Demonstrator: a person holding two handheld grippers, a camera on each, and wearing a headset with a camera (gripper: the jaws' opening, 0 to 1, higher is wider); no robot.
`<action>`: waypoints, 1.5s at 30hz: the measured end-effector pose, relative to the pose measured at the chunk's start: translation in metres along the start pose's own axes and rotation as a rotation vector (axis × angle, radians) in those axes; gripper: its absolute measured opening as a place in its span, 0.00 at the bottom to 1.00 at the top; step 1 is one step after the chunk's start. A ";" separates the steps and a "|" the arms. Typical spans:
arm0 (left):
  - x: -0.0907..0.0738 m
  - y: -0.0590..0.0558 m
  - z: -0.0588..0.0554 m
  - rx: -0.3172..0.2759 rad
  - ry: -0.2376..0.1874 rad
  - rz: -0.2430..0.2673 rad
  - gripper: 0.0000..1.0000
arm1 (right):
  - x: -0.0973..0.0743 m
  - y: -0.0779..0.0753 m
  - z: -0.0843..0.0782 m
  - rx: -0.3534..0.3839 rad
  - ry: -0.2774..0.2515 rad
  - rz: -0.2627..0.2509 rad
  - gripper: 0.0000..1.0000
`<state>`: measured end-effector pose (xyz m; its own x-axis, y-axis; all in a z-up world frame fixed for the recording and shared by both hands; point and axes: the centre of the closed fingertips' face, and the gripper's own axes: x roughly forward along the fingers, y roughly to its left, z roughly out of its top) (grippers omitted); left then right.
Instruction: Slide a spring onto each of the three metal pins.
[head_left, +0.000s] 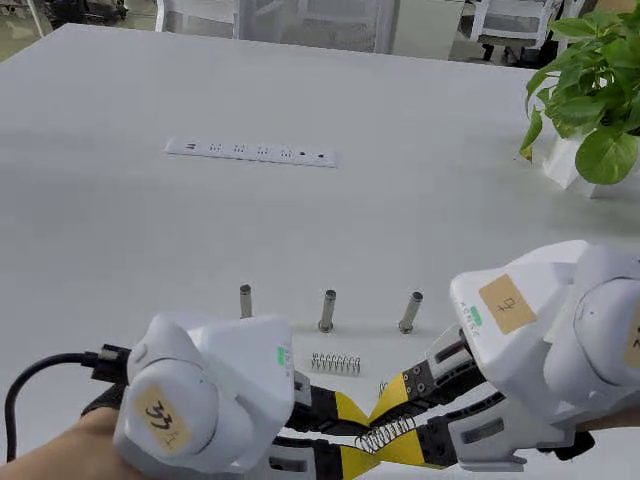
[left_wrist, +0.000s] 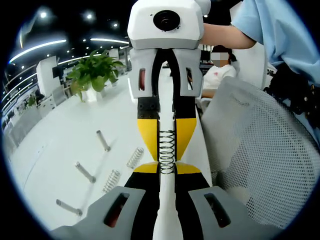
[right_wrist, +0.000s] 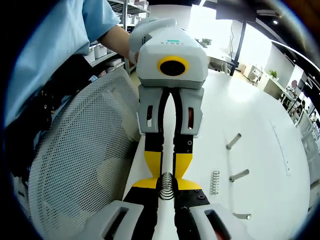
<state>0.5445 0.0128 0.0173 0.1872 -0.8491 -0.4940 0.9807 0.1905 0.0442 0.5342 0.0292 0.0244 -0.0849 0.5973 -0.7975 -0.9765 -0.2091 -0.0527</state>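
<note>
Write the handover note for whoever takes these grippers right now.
Left gripper: shut on one end of the held spring.
Right gripper: shut on the other end, tip to tip with the left one, low over the near table edge.
Left pin, middle pin and right pin stand in a row on the table, all bare.
First loose spring and second loose spring lie on the table just in front of the pins.
Done: no spring on any pin.
Left: all three springs, starting with the held one.

White power strip (head_left: 250, 152), potted plant (head_left: 590, 90) (right edge), mesh chair (right_wrist: 85, 150)
</note>
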 end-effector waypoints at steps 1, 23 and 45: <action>0.000 0.000 0.000 -0.003 -0.001 0.003 0.06 | 0.000 0.000 0.000 -0.001 0.004 0.002 0.07; -0.026 0.021 -0.011 -0.165 -0.075 0.167 0.18 | 0.008 -0.012 0.019 -0.063 0.025 0.037 0.07; -0.084 0.065 -0.066 -0.411 -0.065 0.443 0.84 | 0.018 -0.055 0.042 -0.128 0.062 0.044 0.07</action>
<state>0.5887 0.1289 0.0039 0.5885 -0.6714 -0.4505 0.7089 0.6964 -0.1116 0.5777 0.0837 0.0382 -0.1111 0.5368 -0.8364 -0.9384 -0.3338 -0.0896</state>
